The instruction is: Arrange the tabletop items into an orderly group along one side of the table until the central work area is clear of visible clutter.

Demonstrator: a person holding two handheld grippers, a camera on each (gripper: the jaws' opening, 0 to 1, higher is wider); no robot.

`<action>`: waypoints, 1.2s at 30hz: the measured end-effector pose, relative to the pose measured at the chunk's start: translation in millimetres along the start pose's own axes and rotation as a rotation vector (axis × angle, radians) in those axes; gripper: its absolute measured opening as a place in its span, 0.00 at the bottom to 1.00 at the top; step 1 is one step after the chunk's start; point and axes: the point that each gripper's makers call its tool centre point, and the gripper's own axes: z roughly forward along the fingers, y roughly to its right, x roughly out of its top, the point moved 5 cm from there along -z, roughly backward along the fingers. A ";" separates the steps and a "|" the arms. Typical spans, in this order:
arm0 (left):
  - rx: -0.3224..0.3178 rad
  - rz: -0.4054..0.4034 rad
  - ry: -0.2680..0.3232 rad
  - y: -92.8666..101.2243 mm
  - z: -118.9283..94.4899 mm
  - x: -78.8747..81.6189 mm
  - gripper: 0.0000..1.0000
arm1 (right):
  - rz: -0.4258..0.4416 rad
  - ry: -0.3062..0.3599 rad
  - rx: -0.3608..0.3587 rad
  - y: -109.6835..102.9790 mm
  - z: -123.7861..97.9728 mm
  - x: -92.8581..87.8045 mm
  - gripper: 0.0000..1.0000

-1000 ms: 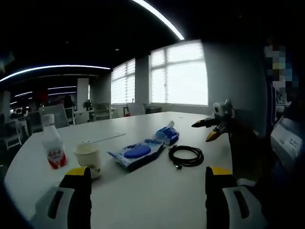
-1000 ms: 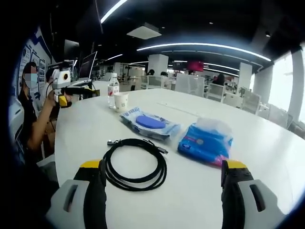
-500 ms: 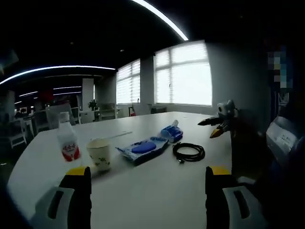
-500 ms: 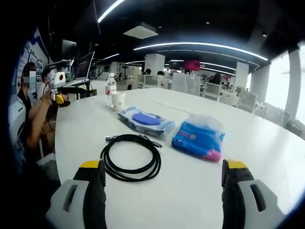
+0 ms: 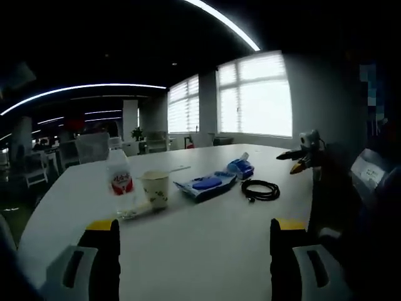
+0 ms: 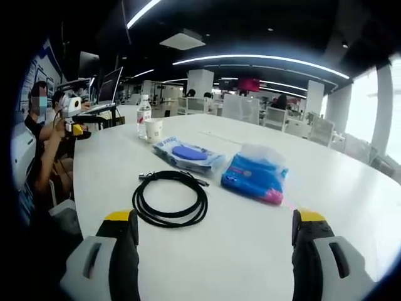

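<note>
On the white table (image 5: 207,238) stand a water bottle with a red label (image 5: 120,183) and a paper cup (image 5: 155,189). Beyond them lie a blue wet-wipes pack (image 5: 205,185), a blue tissue pack (image 5: 240,167) and a coiled black cable (image 5: 260,189). My left gripper (image 5: 194,266) is open above the near table, well short of the items. In the right gripper view the cable (image 6: 169,202) lies closest, then the tissue pack (image 6: 255,174), wipes pack (image 6: 187,154), cup (image 6: 152,130) and bottle (image 6: 143,117). My right gripper (image 6: 213,260) is open and holds nothing. The right gripper (image 5: 303,158) is seen far off; the left gripper (image 6: 78,120) shows at the table's far left edge.
The person (image 6: 39,150) sits at the table's left edge in the right gripper view. Office chairs (image 6: 276,118) and desks stand behind the table. Bright windows (image 5: 263,97) lie beyond the far edge. Bare tabletop (image 6: 219,251) stretches in front of both grippers.
The left gripper's camera has drawn back and swung left, so the items look smaller and farther right. The right gripper's camera has drawn back slightly. No item has moved.
</note>
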 end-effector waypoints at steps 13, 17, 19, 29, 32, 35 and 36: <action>0.003 0.001 -0.003 -2.1 -14.1 -15.1 1.00 | 0.018 -0.008 0.018 -0.2 -8.6 -10.2 1.00; 0.015 0.003 -0.022 -7.2 -21.3 -23.5 1.00 | 0.025 -0.014 0.014 0.5 -11.4 -16.1 1.00; 0.018 0.000 -0.019 -8.1 -24.1 -25.0 1.00 | 0.026 -0.017 0.015 -0.2 -12.3 -18.3 1.00; 0.021 0.021 -0.012 -10.6 -35.8 -31.6 1.00 | -0.003 -0.035 0.034 -5.5 -19.2 -25.0 1.00; 0.032 0.015 -0.023 -11.9 -36.5 -33.8 1.00 | -0.010 -0.046 0.019 -3.7 -20.4 -27.4 1.00; 0.031 0.019 -0.024 -13.2 -39.6 -35.8 1.00 | -0.002 -0.038 0.015 -2.1 -23.5 -27.5 1.00; 0.027 0.021 -0.023 -12.4 -40.2 -36.4 1.00 | -0.002 -0.036 0.009 -1.3 -24.4 -27.5 1.00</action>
